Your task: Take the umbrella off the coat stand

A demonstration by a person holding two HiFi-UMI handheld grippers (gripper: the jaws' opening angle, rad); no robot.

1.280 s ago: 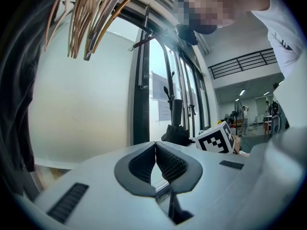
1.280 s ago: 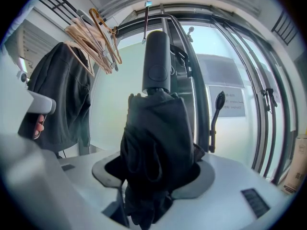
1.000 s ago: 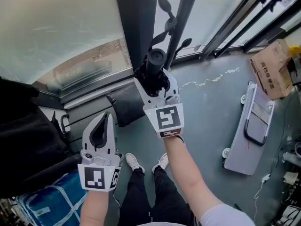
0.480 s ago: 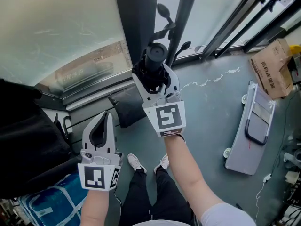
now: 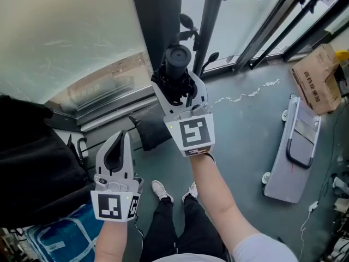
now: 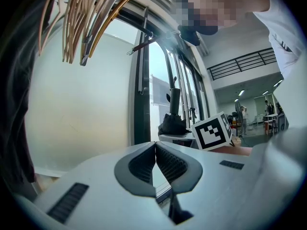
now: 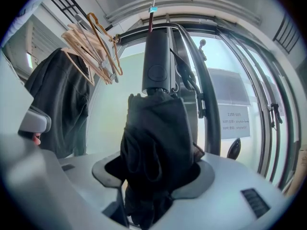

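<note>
Black umbrella (image 7: 156,143), dark grey coat stand (image 5: 209,21), tan hangers (image 7: 91,42), blue bag (image 5: 54,239), brown cardboard box (image 5: 316,78)

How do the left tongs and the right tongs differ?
The left tongs are shut on nothing; the right tongs clamp the folded black umbrella. The left jaws touch; the right jaws stand wide apart. The left sits nearer the person, the right further out. Both carry marker cubes.

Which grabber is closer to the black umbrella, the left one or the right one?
Right. The right gripper is clamped around the folded umbrella itself. The left gripper sits off to its left, nearer the person, shut and touching nothing.
</note>
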